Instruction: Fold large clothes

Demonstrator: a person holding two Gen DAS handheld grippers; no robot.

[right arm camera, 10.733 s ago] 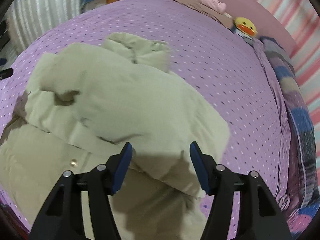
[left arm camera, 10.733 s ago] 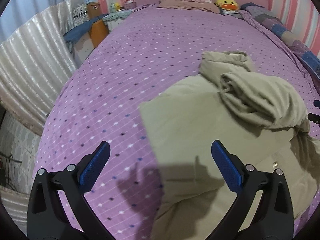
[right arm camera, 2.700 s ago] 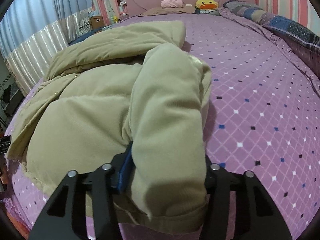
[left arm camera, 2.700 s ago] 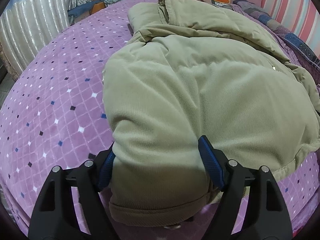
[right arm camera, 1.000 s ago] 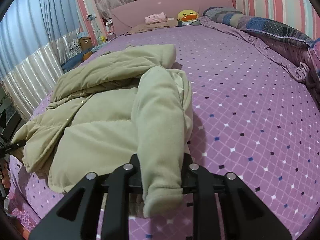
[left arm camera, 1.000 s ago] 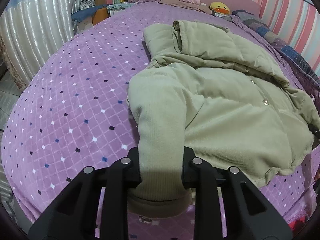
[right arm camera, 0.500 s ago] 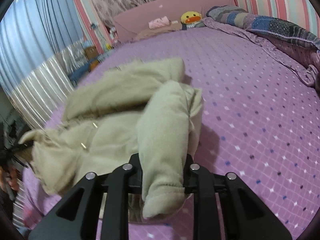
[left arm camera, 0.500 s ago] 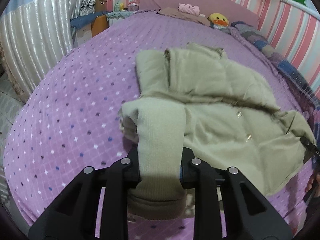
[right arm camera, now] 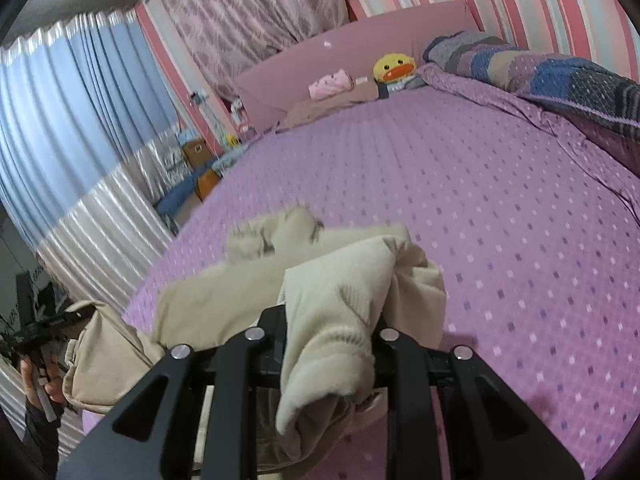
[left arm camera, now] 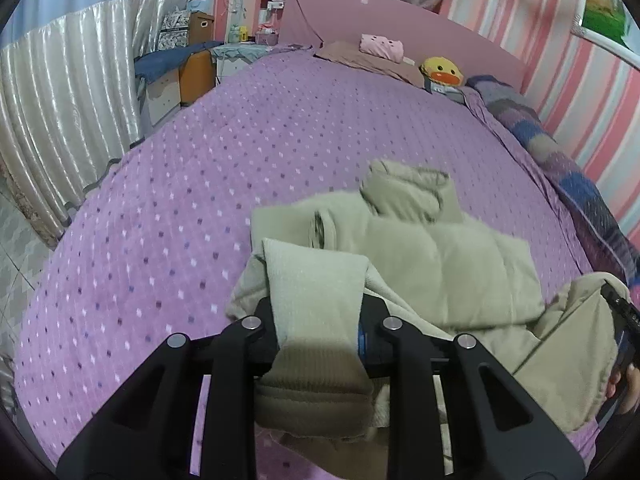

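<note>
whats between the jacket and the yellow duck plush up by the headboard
Only bare purple bedspread lies between the beige jacket and the duck plush; the left wrist view shows it best.

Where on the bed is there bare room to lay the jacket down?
Free: the purple bedspread between the jacket and the pillows, and its curtain side. Crowded: the wall side, under the rolled quilt.

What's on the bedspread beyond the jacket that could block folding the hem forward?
Nothing visible. Both the left gripper and right gripper are shut on the jacket; the bedspread beyond is bare up to the pillows.
</note>
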